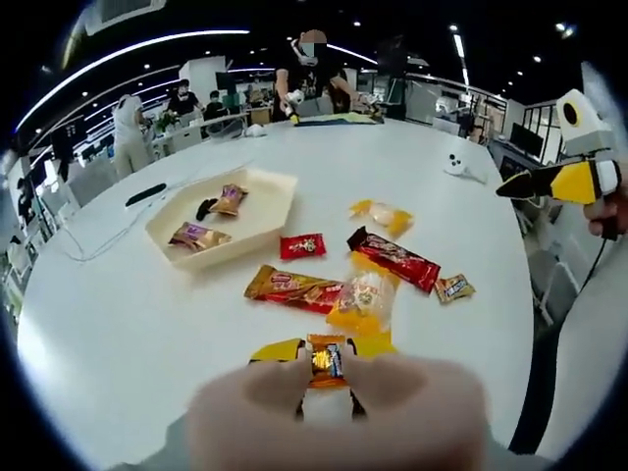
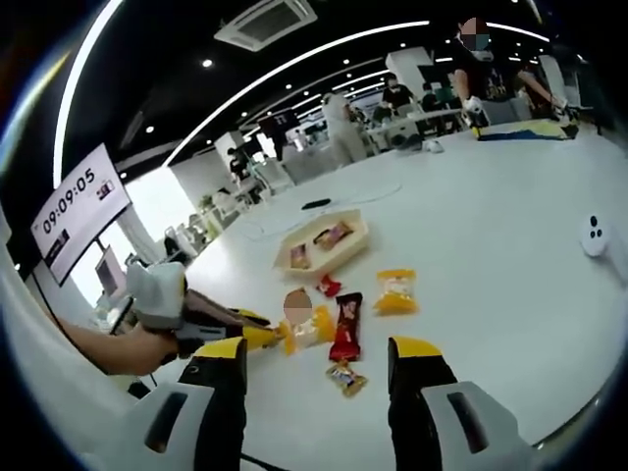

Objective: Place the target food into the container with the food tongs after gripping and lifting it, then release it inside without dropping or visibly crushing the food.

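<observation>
A white table (image 1: 147, 324) is seen in an open office. A black pen-like object (image 1: 145, 194) and a thin cable (image 1: 108, 240) lie at its left, a small white device (image 2: 595, 235) at its far right. A wall screen (image 2: 78, 208) reading 09:09:05 is seen at the left, and people (image 1: 314, 69) are gathered at the far side.

Right gripper view: wall-mounted screen (image 2: 80, 208) at upper left displays the digits "09:09:05" in dark type on a white ground. Smaller marks beneath the digits are illegible. Printing on the snack wrappers (image 1: 392, 257) on the surface is too blurred to read.
</observation>
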